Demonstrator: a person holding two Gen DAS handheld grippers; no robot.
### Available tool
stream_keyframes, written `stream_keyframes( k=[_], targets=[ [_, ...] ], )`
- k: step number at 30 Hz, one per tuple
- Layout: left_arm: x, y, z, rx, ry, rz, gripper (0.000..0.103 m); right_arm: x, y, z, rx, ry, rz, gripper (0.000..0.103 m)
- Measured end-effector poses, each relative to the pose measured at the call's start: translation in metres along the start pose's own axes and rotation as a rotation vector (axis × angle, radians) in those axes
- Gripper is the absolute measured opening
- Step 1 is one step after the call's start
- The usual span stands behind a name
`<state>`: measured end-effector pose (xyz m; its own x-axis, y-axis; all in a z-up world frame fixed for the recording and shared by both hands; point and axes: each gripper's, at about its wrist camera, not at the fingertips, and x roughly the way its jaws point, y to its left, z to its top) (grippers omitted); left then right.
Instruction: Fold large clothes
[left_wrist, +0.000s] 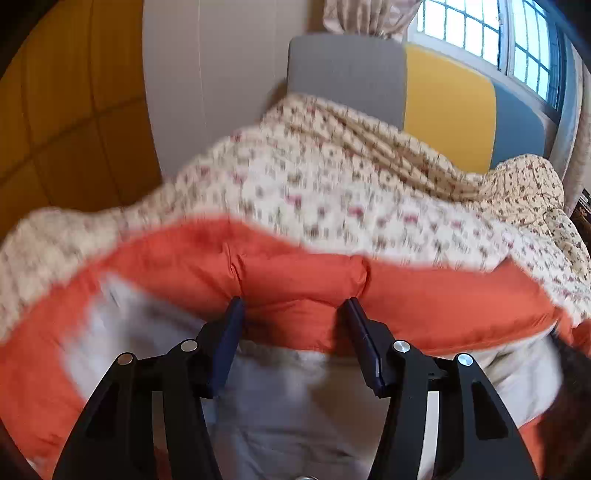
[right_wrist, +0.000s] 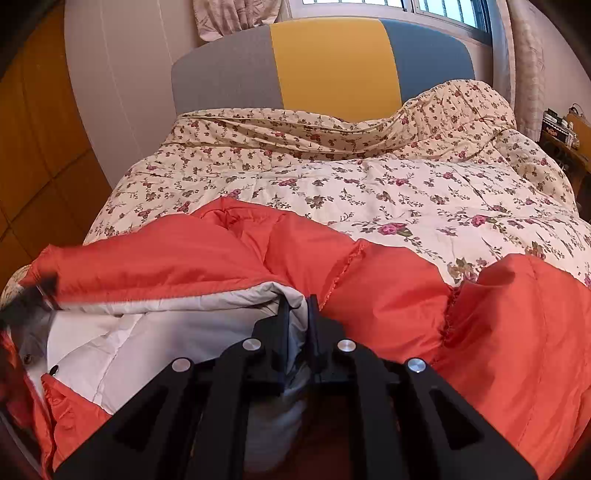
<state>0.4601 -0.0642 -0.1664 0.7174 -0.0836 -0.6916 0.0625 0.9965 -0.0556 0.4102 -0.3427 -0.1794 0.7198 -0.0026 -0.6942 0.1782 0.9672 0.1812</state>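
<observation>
An orange puffer jacket (right_wrist: 388, 295) with a pale grey lining (right_wrist: 155, 332) lies on a bed with a floral quilt (right_wrist: 369, 184). My right gripper (right_wrist: 298, 306) is shut on the jacket's front edge, pinching the lining. In the left wrist view my left gripper (left_wrist: 293, 306) is open, its fingers wide apart, with a padded orange panel of the jacket (left_wrist: 295, 280) bulging between the tips. That view is blurred by motion. The grey lining (left_wrist: 277, 398) lies under the left gripper.
The headboard (right_wrist: 332, 62) with grey, yellow and blue panels stands at the far end under a window (left_wrist: 480, 29). A wooden wardrobe (right_wrist: 33, 147) is on the left. A bedside shelf with small items (right_wrist: 561, 125) is at the right.
</observation>
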Motion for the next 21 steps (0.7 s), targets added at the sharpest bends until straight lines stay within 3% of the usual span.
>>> stream_keyframes(
  k=[3,6,8,12,14,18,21],
  targets=[
    [0.002,0.009,-0.007,-0.046,0.005,-0.049,0.056,-0.002,0.005,0.002,-0.017,0.000,-0.021,0.010],
    [0.002,0.008,-0.008,-0.047,0.005,-0.052,0.056,-0.016,0.010,0.007,-0.022,-0.005,-0.013,0.013],
    [0.001,0.008,-0.008,-0.049,0.002,-0.054,0.056,-0.038,0.012,0.008,-0.011,-0.059,0.006,0.014],
    [0.003,0.005,-0.008,-0.047,0.000,-0.052,0.056,-0.067,0.036,0.016,-0.019,-0.156,0.070,0.031],
    [0.002,0.005,-0.008,-0.046,-0.001,-0.052,0.056,-0.065,0.055,0.024,-0.054,-0.161,0.089,0.032],
    [0.002,0.009,-0.010,-0.052,-0.003,-0.058,0.056,-0.083,0.058,0.036,0.026,-0.278,0.057,0.032],
    [0.002,0.009,-0.010,-0.053,-0.003,-0.058,0.056,-0.108,0.036,0.032,0.136,-0.359,-0.033,0.031]
  ],
)
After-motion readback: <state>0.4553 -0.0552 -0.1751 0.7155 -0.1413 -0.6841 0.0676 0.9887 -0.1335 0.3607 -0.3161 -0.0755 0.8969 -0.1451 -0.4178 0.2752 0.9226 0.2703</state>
